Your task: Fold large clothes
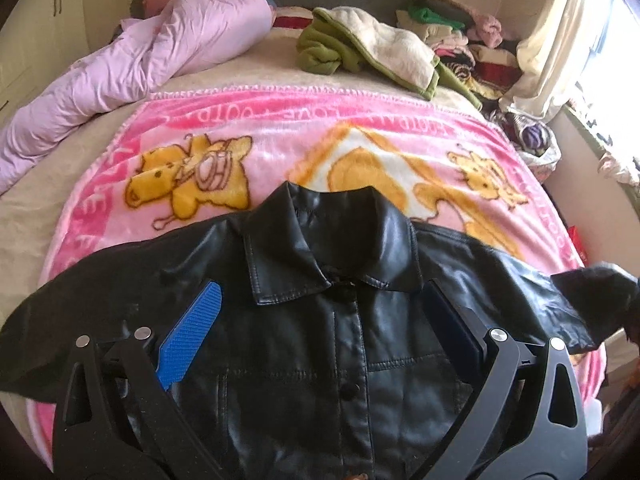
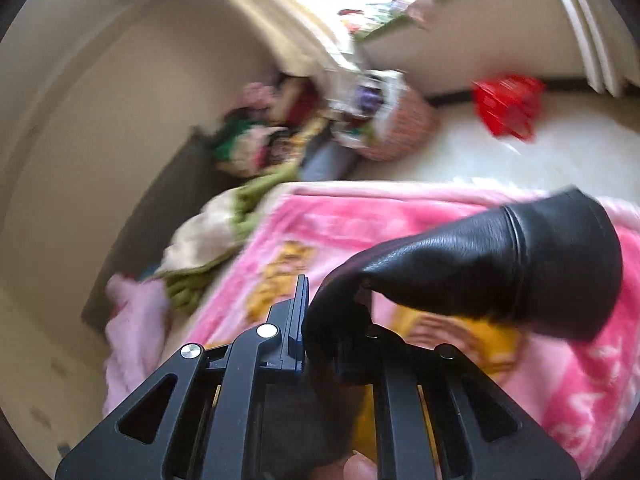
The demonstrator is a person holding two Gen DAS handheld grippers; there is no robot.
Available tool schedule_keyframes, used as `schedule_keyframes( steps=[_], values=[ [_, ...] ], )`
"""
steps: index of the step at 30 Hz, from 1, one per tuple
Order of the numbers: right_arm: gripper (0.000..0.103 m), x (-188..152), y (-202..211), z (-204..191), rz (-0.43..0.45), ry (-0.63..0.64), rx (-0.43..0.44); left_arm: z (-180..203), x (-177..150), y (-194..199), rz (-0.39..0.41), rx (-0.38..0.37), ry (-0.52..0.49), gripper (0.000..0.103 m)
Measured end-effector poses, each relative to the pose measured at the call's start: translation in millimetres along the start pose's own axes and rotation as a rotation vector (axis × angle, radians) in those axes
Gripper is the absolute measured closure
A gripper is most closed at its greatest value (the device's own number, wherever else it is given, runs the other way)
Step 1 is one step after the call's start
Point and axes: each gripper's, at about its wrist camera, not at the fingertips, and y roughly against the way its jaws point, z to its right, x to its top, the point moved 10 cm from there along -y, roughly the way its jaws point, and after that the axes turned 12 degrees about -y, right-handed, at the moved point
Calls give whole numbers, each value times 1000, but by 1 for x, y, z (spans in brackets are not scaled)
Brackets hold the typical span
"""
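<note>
Low center of left wrist view: left gripper (image 1: 320, 320) w/ fingers (image 1: 192, 332) spread wide, hovering over chest of black leather jacket (image 1: 304, 360), nothing pinched. Jacket laid front-up on pink cartoon blanket (image 1: 360, 128) on bed, buttoned, collar (image 1: 320, 240) toward upper center, sleeves out to lower left & right edge of frame. In right wrist view, low center: right gripper (image 2: 310, 312) w/ fingers pressed together on jacket's sleeve (image 2: 500, 268), cuff end raised above blanket at mid right; view blurred, exact bite point hard to tell. Handling, as a guess: faux-leather type, heavier than cloth, semi-stiff, smooth & a bit slippery; likely holds broad creases, resists tight ones, may slide off pads if pinched shallow. Best grabbed at seams, cuff or shoulder edge, deep bite, not on flat panel. Farther back, upper left: lilac duvet (image 1: 140, 60). Upper center: green-cream blanket (image 1: 372, 48). Upper right: heap of mixed clothes (image 1: 460, 40) by curtain (image 1: 560, 40).
</note>
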Motion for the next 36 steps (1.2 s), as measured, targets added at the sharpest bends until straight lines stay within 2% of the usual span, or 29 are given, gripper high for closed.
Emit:
schedule_keyframes(
  steps=[6,11,13,17,19,24,26,32,33,35,36],
  values=[
    [93,-37,8,-95,-47,185,130,-12,3,22,27,-52,45,9],
    [93,-88,6,-164,-104,354,222,-34,3,36,55,-122,119,9],
    [93,-121,3,-190,-134,448,258,-46,2,41,70,-147,154,9],
    [93,-183,1,-220,-201,599,314,-71,-5,48,86,-166,209,9],
    [93,-227,1,-234,-251,710,355,-82,-8,51,95,-179,232,9],
    [93,-328,0,-239,-363,939,390,-114,-27,50,104,-206,302,9],
    [93,-366,-4,-232,-401,1010,376,-125,-34,48,101,-210,319,9],
    [90,-433,-27,-202,-503,1056,305,-149,-65,39,79,-222,361,9],
    [88,-438,-29,-199,-521,1054,306,-151,-69,37,74,-226,363,9],
    [76,-449,-27,-187,-564,1033,307,-152,-78,33,65,-234,358,9],
    [57,-454,-28,-183,-586,1027,294,-152,-80,31,59,-231,358,9]
  ],
)
